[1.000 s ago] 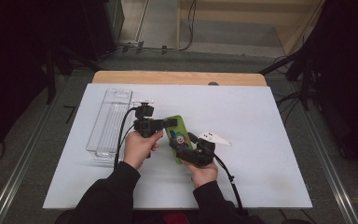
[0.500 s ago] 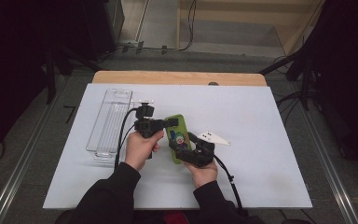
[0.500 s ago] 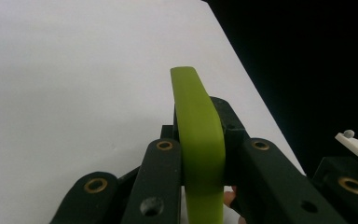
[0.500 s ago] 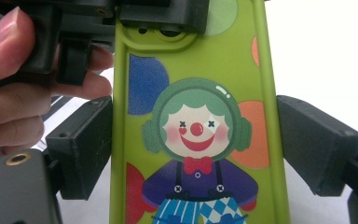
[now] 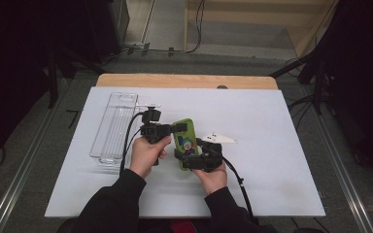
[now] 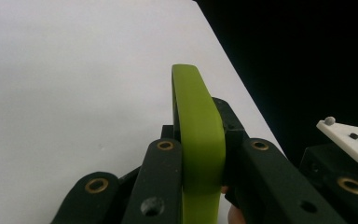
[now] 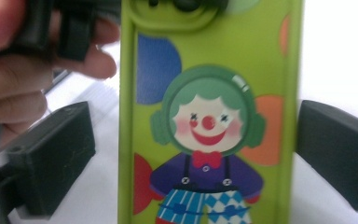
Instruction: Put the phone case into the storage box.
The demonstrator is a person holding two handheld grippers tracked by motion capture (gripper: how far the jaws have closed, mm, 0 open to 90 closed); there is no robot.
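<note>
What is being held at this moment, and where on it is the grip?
The green clown phone case is clamped by the left gripper, flat faces pinched near its camera end. The right gripper has just opened, its jaws standing clear of the case's side edges.

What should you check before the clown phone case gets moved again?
1. Left gripper clamped on the green phone case: ok, its jaws pinch the case's edge.
2. Right gripper let go: ok, its jaws have just been opening and stand apart from the case, which sits between them.
3. Case lifted clear of the white table: cannot tell.
4. Clear tray free of things inside: ok.
5. White three-cornered plate out of the case's way: ok, it lies to the right.
</note>
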